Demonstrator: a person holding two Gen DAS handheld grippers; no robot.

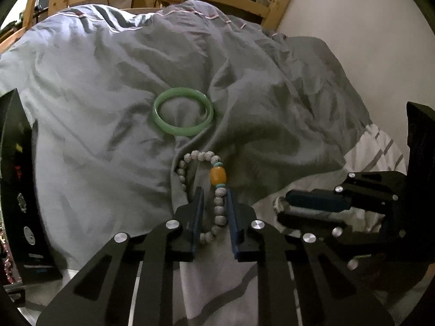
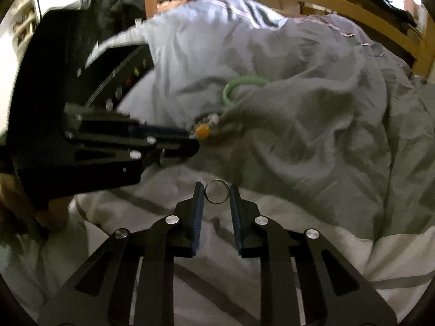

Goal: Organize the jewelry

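black box (image 1: 19, 190): far left edge, on the bed. Small marks and stickers on its side, too blurry to read. No brand seen.
green bangle (image 1: 182, 112): flat on the gray blanket (image 1: 95, 95), mid bed, well past the beads. Looks hard, smooth, prob slippery; could crack if dropped. Best to pinch one side of the rim, not the whole hoop.
bead bracelet (image 1: 214, 190): on the blanket, just below the bangle. Pale round beads plus one big orange bead (image 1: 218, 176) w/ small blue-green bits. Floppy and light, bends on its string. Best to pinch the strand of small beads, not the fat orange one.
left gripper (image 1: 214, 203): narrow gap, fingers (image 1: 199, 206) on each side of the bead strand. Close to the beads; can't tell if squeezing yet.
ring (image 2: 216, 191): small shiny metal hoop, on edge over the white sheet (image 2: 299, 231), low and to the right of the beads. Hard, tiny, v. light, slippery; could pop out. Best to pinch across its outer sides.
right gripper (image 2: 216, 193): narrow, pads right at both sides of the ring. Looks like a hold, but real squeeze not sure.
writing: none readable anywhere.
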